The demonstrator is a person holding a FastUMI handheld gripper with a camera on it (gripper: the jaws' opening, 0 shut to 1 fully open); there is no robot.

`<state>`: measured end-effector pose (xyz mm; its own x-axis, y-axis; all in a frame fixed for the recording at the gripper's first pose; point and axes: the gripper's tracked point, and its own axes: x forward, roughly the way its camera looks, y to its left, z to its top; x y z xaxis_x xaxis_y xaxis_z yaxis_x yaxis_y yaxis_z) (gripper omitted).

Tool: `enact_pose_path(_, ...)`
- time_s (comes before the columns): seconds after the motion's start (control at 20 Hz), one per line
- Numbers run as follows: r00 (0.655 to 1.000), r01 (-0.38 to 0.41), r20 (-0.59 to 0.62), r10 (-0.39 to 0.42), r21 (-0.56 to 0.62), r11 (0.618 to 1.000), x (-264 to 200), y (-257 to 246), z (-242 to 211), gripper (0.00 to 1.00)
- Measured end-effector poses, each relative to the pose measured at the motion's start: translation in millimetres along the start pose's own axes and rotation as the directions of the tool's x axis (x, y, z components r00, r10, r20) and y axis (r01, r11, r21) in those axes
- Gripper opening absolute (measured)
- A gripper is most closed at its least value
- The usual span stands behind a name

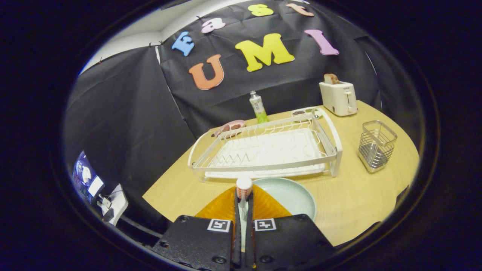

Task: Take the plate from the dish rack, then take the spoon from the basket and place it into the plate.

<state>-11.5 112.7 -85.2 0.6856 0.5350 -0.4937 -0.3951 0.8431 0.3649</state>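
**A:** On the tabletop [350, 203] in front of you, the dish rack [267, 150] sits empty across the middle, so the plate is out. Why do you think the plate [290, 194] lies where it does?

**B:** It rests flat between the rack and your gripper [244, 203], just ahead of the fingers and partly over an orange mat [222, 207]. That puts it close to you, face up, ready to receive.

**A:** And the basket [376, 150]?

**B:** It stands well to the right of the rack, and you can see nothing standing in it through its wire walls.

**A:** Because you hold the spoon?

**B:** Yes. Your gripper is nearly closed, both fingers pressing on the spoon [244, 190], which points forward with its rounded end at the plate's near rim. I judge only the lowering and release remain.
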Motion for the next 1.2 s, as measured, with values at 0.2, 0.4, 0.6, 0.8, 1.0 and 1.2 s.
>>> enact_pose_path(0.2,0.999,0.032,0.018,-0.032,0.006,0.999,7,-6,3,0.24)
enact_pose_path(0.4,0.993,0.103,0.066,-0.101,-0.025,0.994,5,-17,12,0.71)
enact_pose_path(0.6,0.979,0.158,0.136,-0.150,-0.043,0.987,-6,-24,25,0.96)
enact_pose_path(0.8,0.953,0.219,0.232,-0.197,-0.070,0.973,-24,-26,43,1.00)
enact_pose_path(1.0,0.894,0.316,0.366,-0.259,-0.105,0.943,-50,-21,62,1.00)
enact_pose_path(1.2,0.825,0.393,0.476,-0.305,-0.095,0.915,-77,-7,76,1.00)
